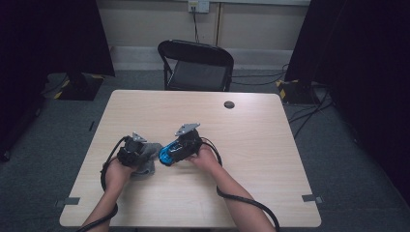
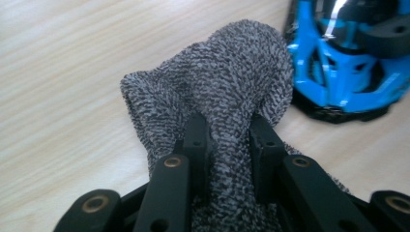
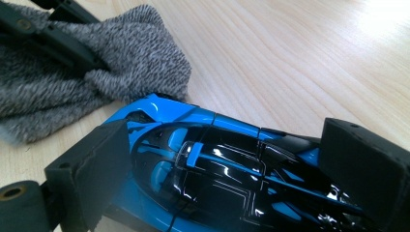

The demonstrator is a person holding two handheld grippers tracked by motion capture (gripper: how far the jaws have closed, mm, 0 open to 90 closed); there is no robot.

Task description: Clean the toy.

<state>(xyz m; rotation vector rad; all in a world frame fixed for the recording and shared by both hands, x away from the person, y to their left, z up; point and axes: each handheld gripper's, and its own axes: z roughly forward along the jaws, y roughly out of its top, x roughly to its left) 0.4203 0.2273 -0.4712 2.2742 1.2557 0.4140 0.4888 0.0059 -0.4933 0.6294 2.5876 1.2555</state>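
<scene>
L gripper (image 2: 227, 133) jaws pinch grey sock (image 2: 217, 82) | R gripper (image 3: 232, 164) jaws clamp blue car (image 3: 217, 164)

Both forearms reach in, left gripper (image 1: 145, 153) clamped, right gripper (image 1: 167, 155) gripping.

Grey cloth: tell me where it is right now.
In the high view the grey cloth lies left of table centre, pinched by the left gripper, its free end touching the blue toy car held by the right gripper.

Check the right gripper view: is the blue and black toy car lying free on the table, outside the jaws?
No, the toy car sits between the right gripper's two black jaws, which press on its sides.
</scene>
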